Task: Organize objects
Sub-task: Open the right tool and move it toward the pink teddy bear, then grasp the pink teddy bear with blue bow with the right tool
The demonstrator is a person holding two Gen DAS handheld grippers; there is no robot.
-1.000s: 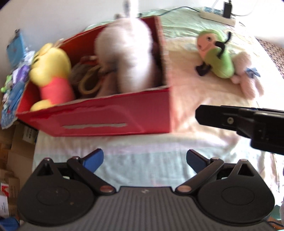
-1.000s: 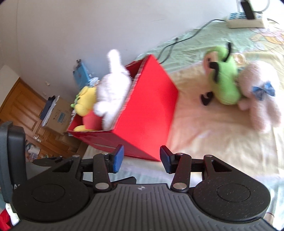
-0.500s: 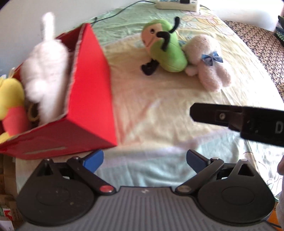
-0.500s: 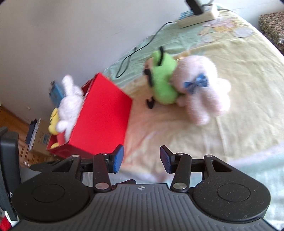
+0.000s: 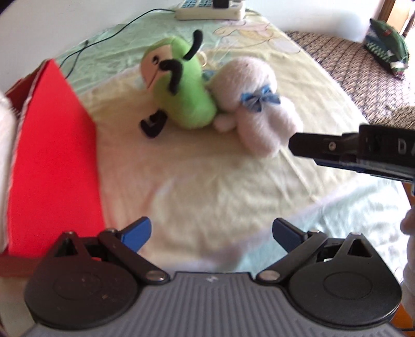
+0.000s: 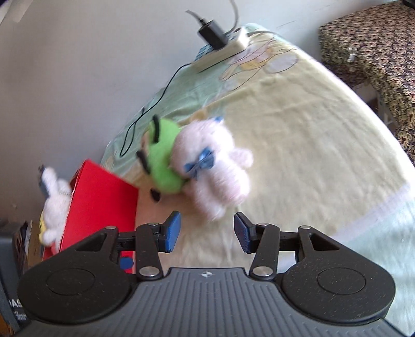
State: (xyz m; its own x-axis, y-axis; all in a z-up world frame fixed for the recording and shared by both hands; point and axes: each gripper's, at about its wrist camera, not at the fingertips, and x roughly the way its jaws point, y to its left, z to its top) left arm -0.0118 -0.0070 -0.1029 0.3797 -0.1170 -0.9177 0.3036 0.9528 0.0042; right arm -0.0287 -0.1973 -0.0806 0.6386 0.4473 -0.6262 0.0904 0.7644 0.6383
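both claws over the bed [image 5: 207,166], nothing held. left claw [image 5: 211,230] has its blue pads spread wide, only bedsheet between them. right claw [image 6: 206,232] is open to a medium gap, empty, pointing at the pink plush [image 6: 215,168].

landmark = red box [image 5: 54,155]. the box sits at the left part of the bed, open top. a white plush [image 6: 54,199] stands inside it, poking above the rim, with a bit of a yellow plush [image 6: 42,228] below it at the box's far end. green plush [image 5: 181,88] lies on the sheet to the right of the box, near but apart from it, black foot pointing toward the box wall. the pink plush, with a blue bow [image 5: 259,98], lies touching the green one on the side away from the box. in the left view the right claw comes in from the right edge, its tip just beside the pink plush's lower end; contact unclear.

power strip [image 5: 210,10] with a plugged adapter [image 6: 212,33] lies at the far end of the bed beyond the plushes, its black cable [image 6: 153,103] running back toward the box. patterned seat [image 6: 368,46] lies past the bed, on the side away from the box. right view is motion-blurred.
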